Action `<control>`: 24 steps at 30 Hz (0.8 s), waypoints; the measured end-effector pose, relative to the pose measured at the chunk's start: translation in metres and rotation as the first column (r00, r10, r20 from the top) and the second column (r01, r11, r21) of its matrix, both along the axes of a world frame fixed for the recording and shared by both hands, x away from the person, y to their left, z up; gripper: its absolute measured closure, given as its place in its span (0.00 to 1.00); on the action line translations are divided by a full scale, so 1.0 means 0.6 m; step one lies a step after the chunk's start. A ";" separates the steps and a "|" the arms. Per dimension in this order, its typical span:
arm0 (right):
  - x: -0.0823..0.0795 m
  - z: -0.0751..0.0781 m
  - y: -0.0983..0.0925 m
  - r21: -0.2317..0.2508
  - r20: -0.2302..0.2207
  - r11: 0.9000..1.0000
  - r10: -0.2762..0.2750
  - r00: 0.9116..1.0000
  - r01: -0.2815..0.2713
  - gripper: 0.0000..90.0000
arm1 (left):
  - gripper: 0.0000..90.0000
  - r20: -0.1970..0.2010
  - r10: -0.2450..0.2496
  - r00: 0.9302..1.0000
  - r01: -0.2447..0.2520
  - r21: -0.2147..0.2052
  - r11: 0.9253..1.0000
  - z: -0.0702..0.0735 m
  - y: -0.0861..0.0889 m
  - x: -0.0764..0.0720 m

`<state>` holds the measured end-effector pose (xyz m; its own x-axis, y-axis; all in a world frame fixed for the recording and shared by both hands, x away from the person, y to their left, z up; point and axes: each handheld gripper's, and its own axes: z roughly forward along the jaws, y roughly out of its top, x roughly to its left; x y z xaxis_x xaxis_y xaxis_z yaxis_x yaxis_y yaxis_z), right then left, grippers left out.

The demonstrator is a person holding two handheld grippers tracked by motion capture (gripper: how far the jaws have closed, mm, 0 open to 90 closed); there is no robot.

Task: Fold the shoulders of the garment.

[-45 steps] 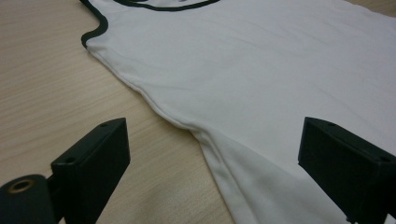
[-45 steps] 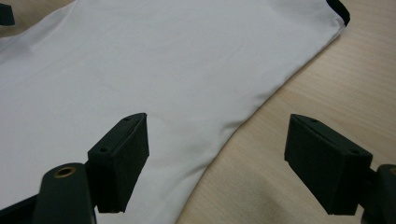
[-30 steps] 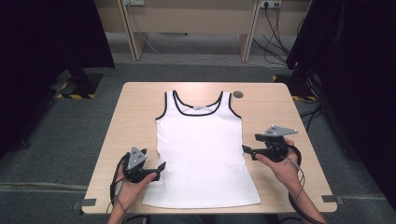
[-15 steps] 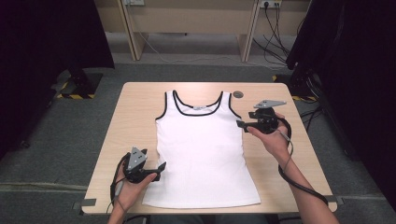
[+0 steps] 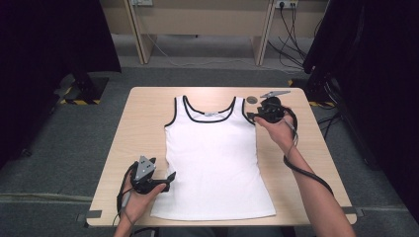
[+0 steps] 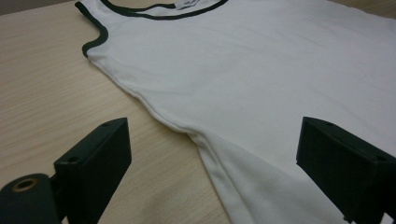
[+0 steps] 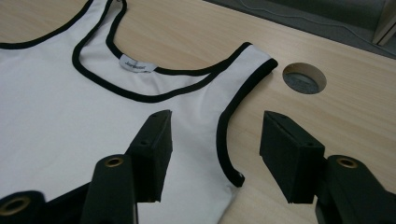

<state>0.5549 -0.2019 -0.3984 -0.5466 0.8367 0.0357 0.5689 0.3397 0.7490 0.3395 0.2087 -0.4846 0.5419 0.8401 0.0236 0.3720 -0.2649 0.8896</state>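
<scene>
High view: a white tank top [image 5: 213, 158] with black trim lies flat on the wooden counter [image 5: 143, 123], neck toward the far edge and hem toward the person. The left claw [image 5: 169, 180] sits at the near left, held in the left hand [image 5: 138, 197], its tips at the shirt's left side seam near the hem. The right claw [image 5: 250, 117] is held in the right hand [image 5: 279, 131] at the far right, just beside the shirt's right shoulder strap. A round hole [image 5: 252, 99] in the counter lies close beyond that strap.

In the left gripper view the jaws stand wide apart and hold nothing; the shirt's side seam runs up between them, one jaw over bare wood and the other over white cloth. In the right gripper view the jaws are also spread and hold nothing, straddling the black-trimmed armhole edge, with the neck label [image 7: 137, 65] farther up and the hole off to the right.
</scene>
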 end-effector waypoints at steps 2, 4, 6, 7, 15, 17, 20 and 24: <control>0.013 -0.003 0.004 -0.002 -0.012 1.000 -0.009 1.000 0.009 0.52 | 0.10 0.001 0.000 1.000 0.000 0.000 1.000 0.000 0.000 0.000; 0.028 -0.005 0.008 -0.002 -0.024 1.000 -0.017 1.000 0.017 0.55 | 0.10 0.002 0.000 1.000 0.000 0.004 1.000 0.000 -0.001 0.000; 0.043 -0.006 0.012 0.006 -0.029 1.000 -0.030 0.999 0.030 0.56 | 0.10 0.005 -0.003 1.000 0.003 0.007 1.000 0.000 -0.002 -0.001; 0.048 -0.007 0.014 0.004 -0.033 0.999 -0.037 0.999 0.037 0.56 | 0.10 0.004 -0.002 1.000 0.002 0.007 1.000 0.000 -0.002 -0.001; 0.092 -0.018 0.036 -0.001 -0.069 0.997 -0.071 0.995 0.072 0.59 | 0.10 0.002 -0.002 1.000 0.002 0.002 1.000 0.000 -0.001 0.000; 0.100 -0.021 0.039 0.001 -0.078 0.996 -0.084 0.993 0.084 0.60 | 0.10 0.003 -0.003 1.000 0.003 0.002 1.000 0.000 -0.001 -0.001; 0.111 -0.027 0.041 0.001 -0.091 0.995 -0.103 0.990 0.103 0.62 | 0.10 0.004 -0.004 1.000 0.004 0.002 1.000 0.000 -0.001 -0.001; 0.124 -0.035 0.040 0.009 -0.120 0.992 -0.127 0.985 0.129 0.64 | 0.10 0.003 -0.004 1.000 0.004 0.001 1.000 0.000 -0.001 -0.001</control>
<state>0.6295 -0.1779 -0.4195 -0.4260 0.8982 0.1088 0.6923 0.2462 0.6783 0.3391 0.2082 -0.4847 0.5449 0.8381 0.0261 0.3686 -0.2674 0.8903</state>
